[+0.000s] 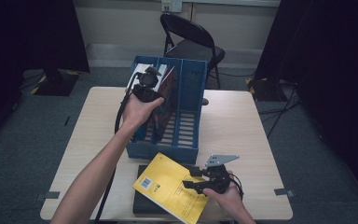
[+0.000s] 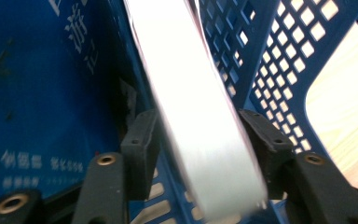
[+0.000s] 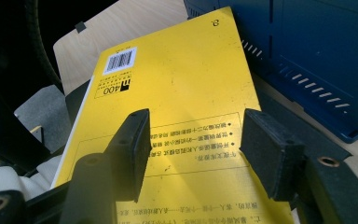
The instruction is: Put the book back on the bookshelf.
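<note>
The blue file rack [image 1: 186,116] stands upright on the pale wooden bench [image 1: 242,130], its three slots open at the top, and serves as the landmark here.

The left gripper [image 1: 145,88] is over the rack's left slot, held from below by the person's left hand [image 1: 137,111]. In the left gripper view its fingers [image 2: 140,144] stand part-way apart on either side of the white page edge of a book [image 2: 200,126] that leans upright in the slot. The fingers sit close to the book's two faces, but a slight gap seems to show on each side, so no firm clamp is visible. Next to it in the same rack is a blue book [image 2: 32,93] with white lettering, and the perforated rack wall lies on the other side.

The yellow book [image 1: 172,186] lies in front of the rack, just off its near wall, tilted and resting partly on a black book [image 1: 144,203] beneath it. Its back cover faces up, the barcode toward the bench's near edge.

The right gripper [image 1: 200,179] is in front of the rack, at the yellow book's right edge, held by the right hand [image 1: 228,198]. In the right gripper view its fingers [image 3: 130,144] stand moderately wide above the yellow cover, and neither presses on it.
</note>
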{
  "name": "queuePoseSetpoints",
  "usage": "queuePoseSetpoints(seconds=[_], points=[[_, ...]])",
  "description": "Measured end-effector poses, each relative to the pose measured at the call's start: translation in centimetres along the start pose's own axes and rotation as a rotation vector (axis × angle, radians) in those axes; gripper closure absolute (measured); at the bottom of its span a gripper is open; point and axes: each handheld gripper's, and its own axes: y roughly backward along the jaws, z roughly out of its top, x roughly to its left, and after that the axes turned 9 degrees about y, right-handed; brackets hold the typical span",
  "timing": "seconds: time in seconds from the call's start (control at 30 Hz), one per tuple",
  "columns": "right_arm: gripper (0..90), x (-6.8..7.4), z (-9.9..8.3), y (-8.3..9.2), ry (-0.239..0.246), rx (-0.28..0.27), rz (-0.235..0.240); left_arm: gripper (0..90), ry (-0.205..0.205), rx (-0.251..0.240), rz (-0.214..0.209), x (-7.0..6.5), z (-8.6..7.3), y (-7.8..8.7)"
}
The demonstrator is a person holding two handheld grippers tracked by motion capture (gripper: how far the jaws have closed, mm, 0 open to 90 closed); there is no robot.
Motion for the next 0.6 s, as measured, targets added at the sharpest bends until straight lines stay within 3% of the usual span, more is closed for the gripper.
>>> queuePoseSetpoints(seconds=[0.23,0.37,0.4,0.47,0.6], points=[[42.2,0.0,0.0,0.0,0.003,0.002,-0.002,51.6,-0.04,-0.031,-0.014,-0.2,-1.7,0.8],[42.4,0.0,0.0,0.0,0.0,0.002,-0.001,54.0,-0.028,-0.061,-0.049,0.5,-2.8,1.2],[42.4,0.0,0.0,0.0,0.003,0.003,-0.003,54.7,-0.036,-0.067,-0.081,0.7,-3.1,1.4],[42.5,0.0,0.0,0.0,0.002,0.003,-0.001,56.6,-0.042,-0.082,-0.086,0.7,-3.7,1.8],[42.5,-0.1,0.0,0.0,0.0,0.002,-0.006,57.9,-0.087,-0.081,-0.098,0.8,-5.3,2.0]])
